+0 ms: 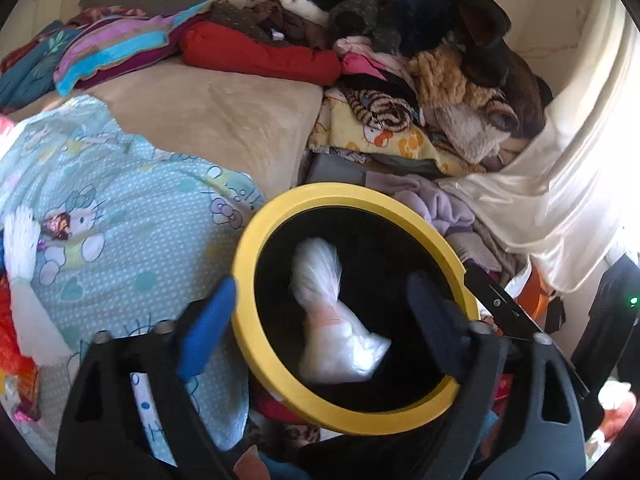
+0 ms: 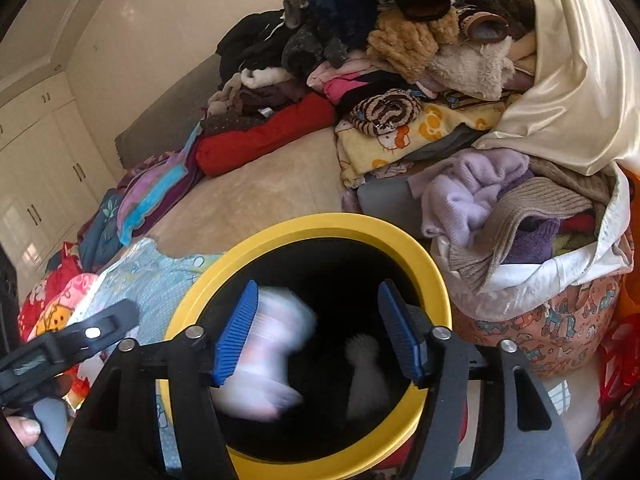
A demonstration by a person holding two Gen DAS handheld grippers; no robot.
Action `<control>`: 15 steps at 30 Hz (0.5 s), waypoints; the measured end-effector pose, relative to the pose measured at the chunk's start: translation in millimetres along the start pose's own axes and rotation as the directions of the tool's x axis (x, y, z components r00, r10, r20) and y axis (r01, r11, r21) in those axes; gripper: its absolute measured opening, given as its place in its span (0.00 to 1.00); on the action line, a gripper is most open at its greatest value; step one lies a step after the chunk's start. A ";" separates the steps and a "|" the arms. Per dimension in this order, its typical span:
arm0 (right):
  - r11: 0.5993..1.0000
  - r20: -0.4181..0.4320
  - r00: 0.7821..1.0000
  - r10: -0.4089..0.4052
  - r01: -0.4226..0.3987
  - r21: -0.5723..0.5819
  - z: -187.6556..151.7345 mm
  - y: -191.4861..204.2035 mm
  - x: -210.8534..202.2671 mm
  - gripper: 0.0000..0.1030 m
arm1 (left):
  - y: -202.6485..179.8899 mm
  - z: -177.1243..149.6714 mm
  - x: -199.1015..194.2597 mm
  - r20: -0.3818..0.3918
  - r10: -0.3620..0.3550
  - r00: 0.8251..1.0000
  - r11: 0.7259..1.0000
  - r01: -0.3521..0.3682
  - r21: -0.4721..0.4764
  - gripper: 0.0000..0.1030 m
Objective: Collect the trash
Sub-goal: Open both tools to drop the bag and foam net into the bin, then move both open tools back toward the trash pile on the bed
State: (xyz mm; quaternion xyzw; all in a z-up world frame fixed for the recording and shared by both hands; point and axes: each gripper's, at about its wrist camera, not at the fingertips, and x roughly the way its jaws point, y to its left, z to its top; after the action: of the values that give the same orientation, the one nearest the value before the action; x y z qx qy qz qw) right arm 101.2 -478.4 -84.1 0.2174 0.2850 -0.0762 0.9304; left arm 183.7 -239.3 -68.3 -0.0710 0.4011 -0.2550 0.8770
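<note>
both claws, left (image 1: 320, 308) & right (image 2: 316, 332), hang wide open over the yellow bin (image 1: 276, 376) w/ nothing gripped, prob bc the white trash bags (image 1: 340, 320) are dropping inside it already

The bin (image 1: 400, 200) stands at the near edge of the bed (image 1: 224, 120), a bag (image 1: 336, 320) inside it. Behind it rises a heap of clothes (image 1: 420, 80) — to its left, a printed quilt (image 1: 120, 208); to its right, a curtain (image 1: 560, 184).
</note>
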 end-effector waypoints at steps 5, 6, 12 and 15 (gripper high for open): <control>1.000 0.009 1.000 -0.017 0.017 0.008 -2.4 2.5 -1.0 0.70 | 10.3 -3.8 -24.8 0.061 0.021 0.998 0.999 -0.019 -0.027 0.89; 1.000 0.010 1.000 -0.019 0.019 0.000 -2.9 4.3 -1.3 0.72 | 12.2 -5.1 -30.1 0.074 0.029 0.997 0.999 -0.027 -0.032 0.89; 0.999 0.033 0.999 -0.014 0.015 -0.050 -7.5 22.3 -7.1 0.79 | 21.1 -11.3 -58.5 0.136 0.059 0.989 0.997 -0.052 -0.053 0.89; 0.997 0.040 0.999 -0.002 0.005 -0.073 -8.4 31.2 -10.6 0.81 | 23.4 -15.2 -70.9 0.155 0.066 0.986 0.997 -0.059 -0.053 0.89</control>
State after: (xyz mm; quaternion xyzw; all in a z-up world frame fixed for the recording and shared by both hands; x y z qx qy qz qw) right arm 96.5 -446.6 -73.1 0.1811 0.2694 -0.0716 0.9431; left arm 142.7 -182.2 -38.8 -0.0993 0.3387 -0.2113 0.9114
